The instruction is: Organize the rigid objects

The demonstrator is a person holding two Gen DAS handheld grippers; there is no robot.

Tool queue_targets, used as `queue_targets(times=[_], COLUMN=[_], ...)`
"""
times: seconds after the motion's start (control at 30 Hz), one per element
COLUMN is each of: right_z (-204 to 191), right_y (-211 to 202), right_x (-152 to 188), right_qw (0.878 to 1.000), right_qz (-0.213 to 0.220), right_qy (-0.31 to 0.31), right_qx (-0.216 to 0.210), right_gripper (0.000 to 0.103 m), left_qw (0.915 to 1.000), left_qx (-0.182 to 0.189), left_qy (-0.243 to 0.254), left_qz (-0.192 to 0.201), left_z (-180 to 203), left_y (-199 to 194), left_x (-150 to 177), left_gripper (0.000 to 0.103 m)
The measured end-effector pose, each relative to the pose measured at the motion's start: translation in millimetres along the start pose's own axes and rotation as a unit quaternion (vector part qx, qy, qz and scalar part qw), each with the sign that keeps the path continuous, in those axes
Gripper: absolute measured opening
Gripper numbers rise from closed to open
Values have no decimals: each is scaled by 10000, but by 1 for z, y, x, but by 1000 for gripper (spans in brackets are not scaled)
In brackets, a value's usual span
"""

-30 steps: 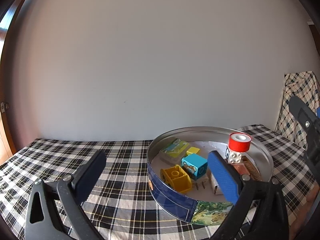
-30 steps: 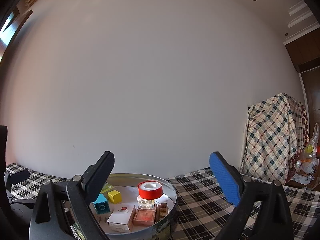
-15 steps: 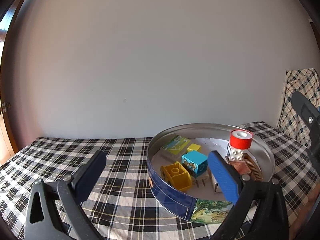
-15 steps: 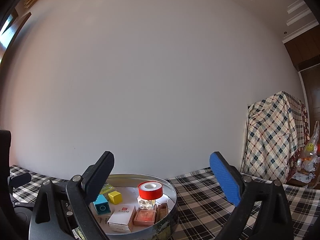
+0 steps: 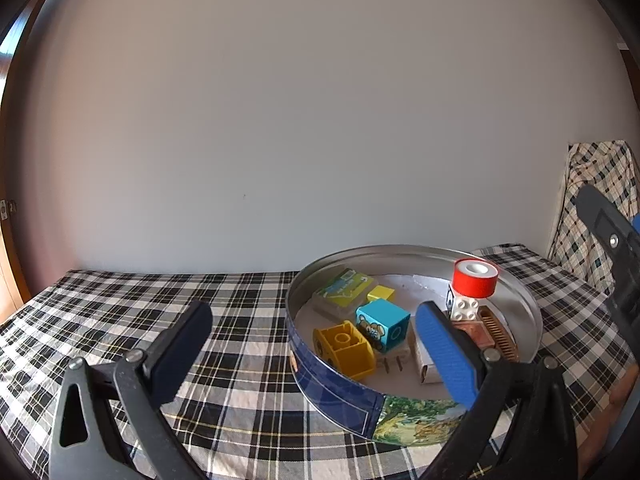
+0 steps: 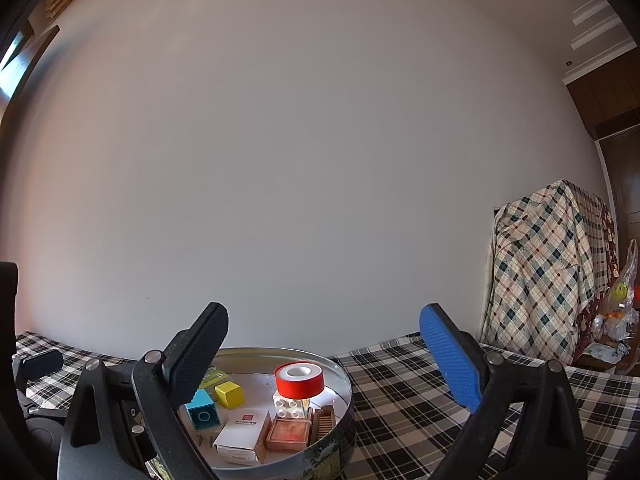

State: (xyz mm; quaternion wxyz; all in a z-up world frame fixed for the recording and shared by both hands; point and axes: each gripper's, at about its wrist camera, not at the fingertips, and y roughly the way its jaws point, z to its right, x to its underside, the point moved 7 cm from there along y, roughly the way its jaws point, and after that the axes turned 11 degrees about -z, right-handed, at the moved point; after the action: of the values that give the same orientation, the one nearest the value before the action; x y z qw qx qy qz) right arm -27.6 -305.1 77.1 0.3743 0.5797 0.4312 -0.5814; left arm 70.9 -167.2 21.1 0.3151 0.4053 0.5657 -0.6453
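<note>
Round tin (image 5: 332,384) on checked cloth (image 5: 120,312), holding yellow brick (image 5: 346,350), blue cube (image 5: 384,324), white carton (image 6: 242,436), red tape roll (image 6: 299,379) stacked on white brick (image 6: 291,405). Left gripper (image 5: 316,354): jaws wide apart, empty, hovering at tin's near rim. Right gripper (image 6: 324,356): jaws wide apart, empty, above tin. Judged step: all items look binned; to finish, lift clear vertically, avoid nudging top-heavy roll. Surround: plain white wall (image 6: 320,160), plaid-draped furniture (image 6: 548,272) at right.

A checked tablecloth (image 5: 240,344) covers the table, bearing 1 round tin (image 5: 340,392).
</note>
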Motion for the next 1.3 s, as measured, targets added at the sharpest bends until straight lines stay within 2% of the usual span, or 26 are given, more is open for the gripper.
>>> queue_targets(times=[0.67,0.87,1.3], right_z=[1,1,3], right_y=[0,-1,0], right_x=[0,0,2], right_qw=[10000,10000,9999], right_qz=[0,-6,-62], right_qy=[7,4,45], right_qx=[24,31,85], right_gripper=[98,98,98], left_qw=[9999,9998,9997], left_qx=[-13,-121,91], left_qy=[-33,-61,-61], left_qz=[-104,-134,-241], left_z=[1,0,-1], left_y=[3,4,9], left_x=[2,3,4], left_gripper=[103,103,103])
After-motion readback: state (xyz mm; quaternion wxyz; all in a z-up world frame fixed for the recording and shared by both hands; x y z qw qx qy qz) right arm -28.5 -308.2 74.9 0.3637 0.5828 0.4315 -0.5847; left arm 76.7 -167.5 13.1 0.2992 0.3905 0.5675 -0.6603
